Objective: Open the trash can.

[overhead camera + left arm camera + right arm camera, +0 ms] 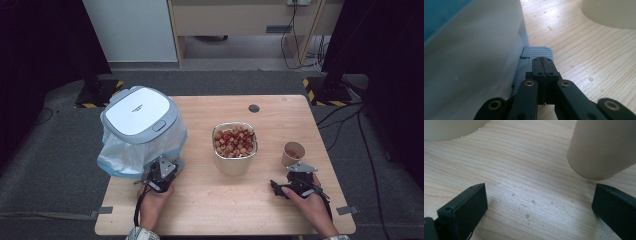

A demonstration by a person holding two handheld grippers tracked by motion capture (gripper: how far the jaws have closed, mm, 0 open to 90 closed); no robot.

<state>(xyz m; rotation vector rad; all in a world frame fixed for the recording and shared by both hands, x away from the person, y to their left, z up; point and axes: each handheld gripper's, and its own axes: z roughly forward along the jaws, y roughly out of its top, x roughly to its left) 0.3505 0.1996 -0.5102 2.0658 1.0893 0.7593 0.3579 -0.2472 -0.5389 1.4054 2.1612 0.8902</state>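
A white pedal bin [138, 114] lined with a clear bag [120, 159] stands at the table's left, lid down. My left gripper [164, 166] [543, 60] is shut with nothing between its pads. Its tips sit over the bin's grey ribbed pedal [537, 52], close beside the bin wall [474, 62]. A metal bowl [235, 161] of reddish and pale pieces is mid-table. A small paper cup [293, 152] [604, 147] stands to its right. My right gripper [294, 175] [539, 205] rests open on the wood just short of the cup, with bare table between its jaws.
The wooden table [225, 200] has a round cable hole [254, 108] at the back. The bowl's side [609, 12] [449, 130] lies ahead of both grippers. Cables and striped stand bases lie on the grey floor beyond the table.
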